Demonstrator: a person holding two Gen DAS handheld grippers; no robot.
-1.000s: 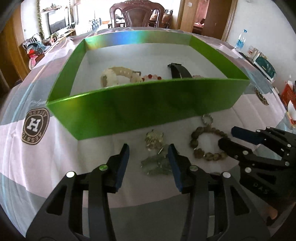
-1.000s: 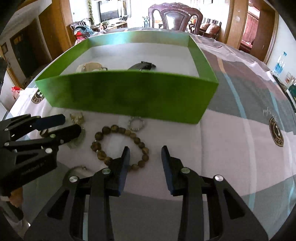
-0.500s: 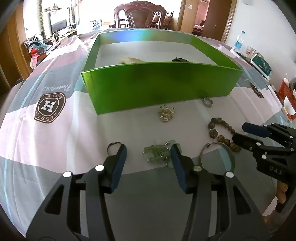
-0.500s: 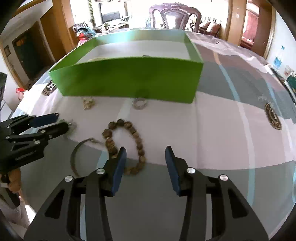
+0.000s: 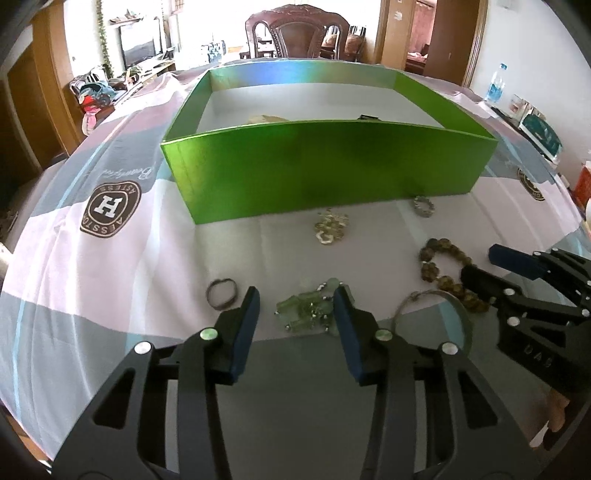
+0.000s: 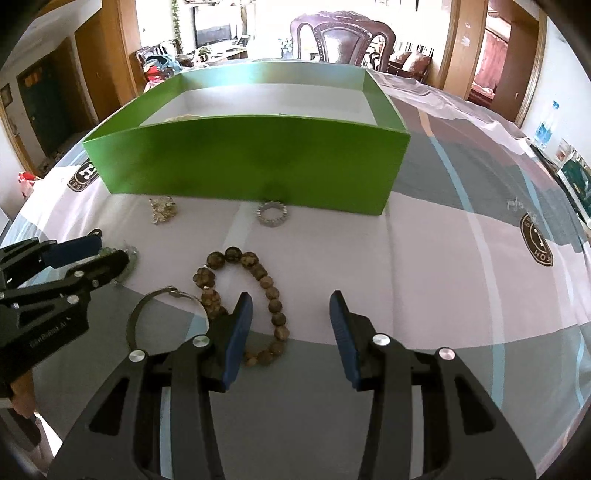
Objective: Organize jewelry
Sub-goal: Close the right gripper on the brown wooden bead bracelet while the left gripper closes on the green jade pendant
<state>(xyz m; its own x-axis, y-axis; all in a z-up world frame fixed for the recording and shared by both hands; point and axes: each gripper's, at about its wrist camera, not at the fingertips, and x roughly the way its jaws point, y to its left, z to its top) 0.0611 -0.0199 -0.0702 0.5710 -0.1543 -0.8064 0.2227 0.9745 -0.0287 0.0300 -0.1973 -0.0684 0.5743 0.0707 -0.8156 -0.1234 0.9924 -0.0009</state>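
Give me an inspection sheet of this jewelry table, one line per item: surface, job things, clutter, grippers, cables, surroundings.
Surface: tablecloth with round logo badges, lying flat.
Job's things: green box open, a few pieces inside; green stone bracelet, brown bead bracelet, thin bangle, dark ring, gold piece and silver ring outside it on the cloth.
Clutter: nothing seen.
Grippers: left gripper open, jaws just closing around the green stone bracelet, pads not pressing; right gripper open over the bead bracelet.
Cables: nothing seen.
Surroundings: wooden chair, water bottle.
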